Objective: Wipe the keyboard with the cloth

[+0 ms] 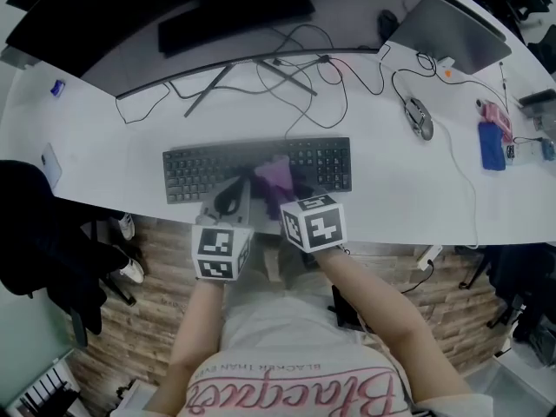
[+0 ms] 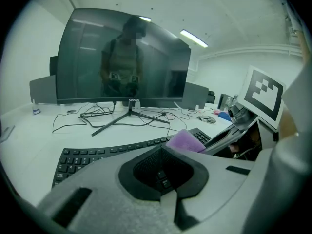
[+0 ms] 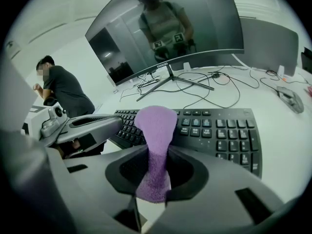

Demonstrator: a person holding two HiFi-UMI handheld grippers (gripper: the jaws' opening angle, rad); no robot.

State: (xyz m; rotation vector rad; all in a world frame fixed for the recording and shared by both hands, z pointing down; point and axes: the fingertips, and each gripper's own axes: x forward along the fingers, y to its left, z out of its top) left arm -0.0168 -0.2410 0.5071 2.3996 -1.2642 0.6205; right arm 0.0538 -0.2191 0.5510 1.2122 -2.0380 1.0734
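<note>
Keyboard (image 1: 200, 168): black and long. It lies flat on the white desk (image 1: 391, 189), in front of the big dark screen (image 2: 122, 57).
Right gripper (image 1: 280, 200): its jaws are squeezed tight on the purple cloth. Its tip is over the middle of the keyboard, near the front edge.
Left gripper (image 1: 233, 194): its jaws are pressed together with nothing between them. It sits just beside the right one, on its left, over the front edge of the keyboard. You can see black keys past its tip.
Cloth (image 1: 276, 176): soft and purple. One end is pinched in the right gripper's jaws and the rest sticks out over the middle keys.
Mouse (image 1: 420, 117): small and grey, on a wire. It is well apart from the keyboard, off to the right.
</note>
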